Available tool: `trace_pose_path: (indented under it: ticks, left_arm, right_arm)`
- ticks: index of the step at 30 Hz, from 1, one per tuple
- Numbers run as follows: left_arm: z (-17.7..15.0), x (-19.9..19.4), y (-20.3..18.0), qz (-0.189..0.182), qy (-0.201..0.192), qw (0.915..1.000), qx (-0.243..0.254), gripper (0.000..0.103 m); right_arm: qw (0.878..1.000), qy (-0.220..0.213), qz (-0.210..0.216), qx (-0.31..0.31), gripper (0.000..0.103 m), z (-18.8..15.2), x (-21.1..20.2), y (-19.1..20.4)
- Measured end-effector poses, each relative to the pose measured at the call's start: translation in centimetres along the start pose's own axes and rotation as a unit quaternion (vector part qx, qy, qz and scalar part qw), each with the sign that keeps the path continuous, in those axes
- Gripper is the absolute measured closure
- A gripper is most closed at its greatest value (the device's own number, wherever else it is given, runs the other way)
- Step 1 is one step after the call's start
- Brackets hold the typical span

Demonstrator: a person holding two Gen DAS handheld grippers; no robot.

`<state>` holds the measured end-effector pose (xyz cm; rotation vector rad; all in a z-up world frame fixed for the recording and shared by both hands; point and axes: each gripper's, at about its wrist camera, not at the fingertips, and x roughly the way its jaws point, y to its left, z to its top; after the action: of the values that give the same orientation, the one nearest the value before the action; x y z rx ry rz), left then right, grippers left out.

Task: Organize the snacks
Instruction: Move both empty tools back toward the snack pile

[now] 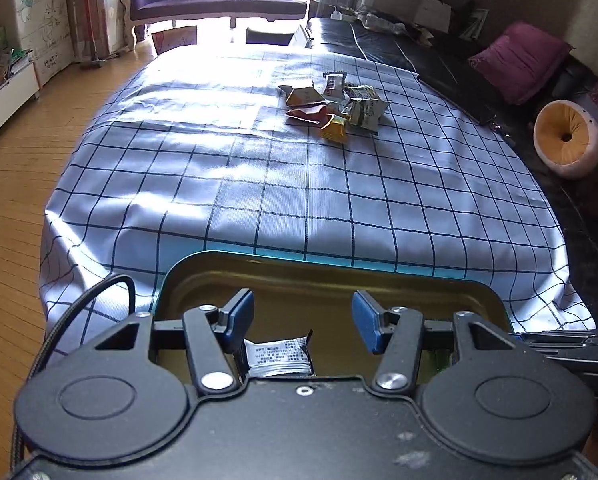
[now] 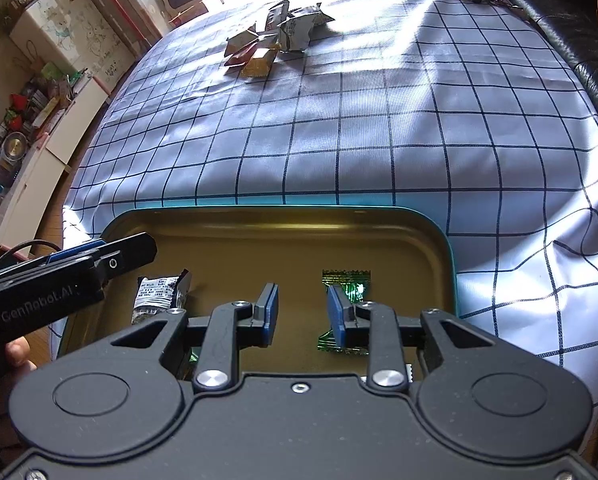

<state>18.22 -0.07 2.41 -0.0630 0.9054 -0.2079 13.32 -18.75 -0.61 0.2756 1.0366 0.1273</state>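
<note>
Snacks sit in two places. A loose pile of wrapped snacks [image 1: 335,106] lies on the checked tablecloth [image 1: 259,200] of the table, in the upper middle of the left wrist view and the upper left-middle of the right wrist view [image 2: 277,38], well apart from both tools.

At the near edge of the table, along the bottom of both frames, is a gold tray [image 2: 283,236] with a teal rim. Inside it, a black and white packet [image 2: 161,294] lies at the lower left of the right wrist view, and a green foil packet [image 2: 349,280] lies at lower middle-right, partly hidden by the right tool's finger.

The left tool [image 1: 303,322] hangs over the tray with its blue pads set wide and nothing between them; the black and white packet [image 1: 279,358] shows just below them. The right tool [image 2: 302,314] is also spread, narrower, gripping nothing, above the tray floor.
</note>
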Motion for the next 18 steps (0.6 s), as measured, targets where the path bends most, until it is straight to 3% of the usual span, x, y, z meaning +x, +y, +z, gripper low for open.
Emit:
trace_pose_path:
  ticks: [11,18]
  left_arm:
    - [0.6,0.9,0.5,-0.022,0.032,0.9992,-0.003,0.046]
    - [1.8,1.6,1.2,-0.010,0.033,0.9994,0.003,0.046]
  right_arm:
    - [1.000,0.002,0.000,-0.011,0.063,0.8,0.4,0.7]
    - [1.000,0.002,0.004,-0.017,0.063,1.7,0.6,1.0]
